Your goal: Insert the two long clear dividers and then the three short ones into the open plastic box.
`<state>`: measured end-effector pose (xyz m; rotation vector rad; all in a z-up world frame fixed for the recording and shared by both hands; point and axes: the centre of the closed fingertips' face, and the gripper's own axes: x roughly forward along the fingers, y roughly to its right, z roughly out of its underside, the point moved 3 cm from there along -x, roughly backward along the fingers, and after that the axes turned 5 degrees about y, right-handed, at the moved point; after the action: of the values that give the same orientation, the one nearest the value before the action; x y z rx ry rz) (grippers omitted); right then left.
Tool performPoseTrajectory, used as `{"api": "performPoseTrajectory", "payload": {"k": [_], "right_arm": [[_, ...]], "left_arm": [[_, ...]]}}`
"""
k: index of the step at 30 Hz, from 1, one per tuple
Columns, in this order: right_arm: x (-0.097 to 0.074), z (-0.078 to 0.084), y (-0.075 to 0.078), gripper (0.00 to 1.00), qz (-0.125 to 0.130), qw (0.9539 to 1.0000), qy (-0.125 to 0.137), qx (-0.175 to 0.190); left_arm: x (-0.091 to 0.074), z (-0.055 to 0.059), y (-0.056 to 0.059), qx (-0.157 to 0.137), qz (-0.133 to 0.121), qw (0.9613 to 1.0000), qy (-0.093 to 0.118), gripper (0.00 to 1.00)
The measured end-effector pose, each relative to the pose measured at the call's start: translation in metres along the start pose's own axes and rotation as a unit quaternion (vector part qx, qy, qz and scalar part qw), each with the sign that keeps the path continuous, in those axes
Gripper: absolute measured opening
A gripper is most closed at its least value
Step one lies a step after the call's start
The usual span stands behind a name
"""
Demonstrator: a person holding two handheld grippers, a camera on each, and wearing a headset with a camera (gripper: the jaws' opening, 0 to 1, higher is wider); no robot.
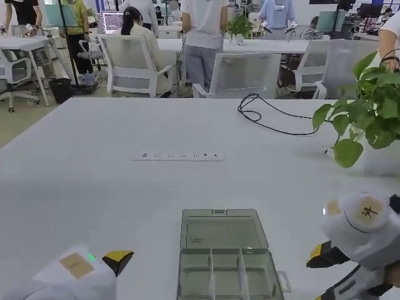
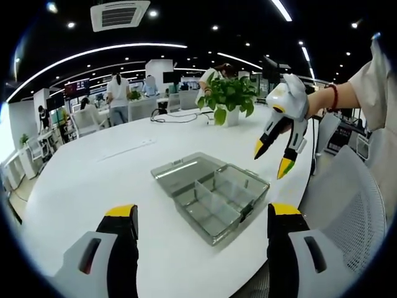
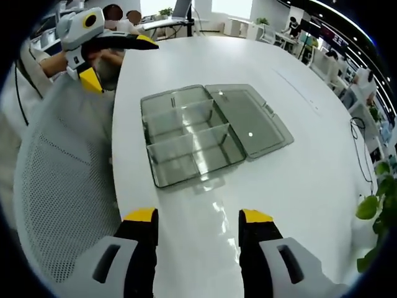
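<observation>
With left tongs point(image 2: 201, 212) and right tongs point(image 3: 198, 216) spread empty, the dividers point(image 3: 186, 135) ahead look light, stiff, slippery: pinch the top edge.

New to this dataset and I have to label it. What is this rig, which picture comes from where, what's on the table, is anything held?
There is no robot here: a person holds a two-jaw gripper in each hand and wears a headset camera. The head view looks down from that headset at the white table. The other two pictures come from fisheye cameras riding on the grippers, looking along their yellow-tipped jaws. The left gripper and right gripper are both open and hold nothing. On the table lies a clear plastic box, its lid open flat, with clear dividers standing inside. Farther off are a flush socket strip, a black cable and a potted plant.
</observation>
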<state>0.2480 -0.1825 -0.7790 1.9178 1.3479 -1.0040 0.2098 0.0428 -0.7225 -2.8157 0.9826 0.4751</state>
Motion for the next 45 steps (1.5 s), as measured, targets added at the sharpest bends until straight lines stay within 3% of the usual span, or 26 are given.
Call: {"api": "performPoseTrajectory", "payload": {"k": [16,26,45], "right_arm": [[0.022,0.035,0.008,0.48,-0.036,0.9977,-0.026,-0.051],[0.029,0.04,0.016,0.42,-0.042,0.9963,-0.031,-0.068],[0.03,0.044,0.017,0.33,-0.049,0.9964,-0.036,-0.06]], "left_arm": [[0.001,0.002,-0.001,0.006,-0.007,0.9999,-0.01,0.85],[0.0,0.002,-0.004,0.007,-0.014,0.9998,-0.012,0.84],[-0.001,0.0,-0.004,0.012,-0.012,0.9998,-0.01,0.83]]}}
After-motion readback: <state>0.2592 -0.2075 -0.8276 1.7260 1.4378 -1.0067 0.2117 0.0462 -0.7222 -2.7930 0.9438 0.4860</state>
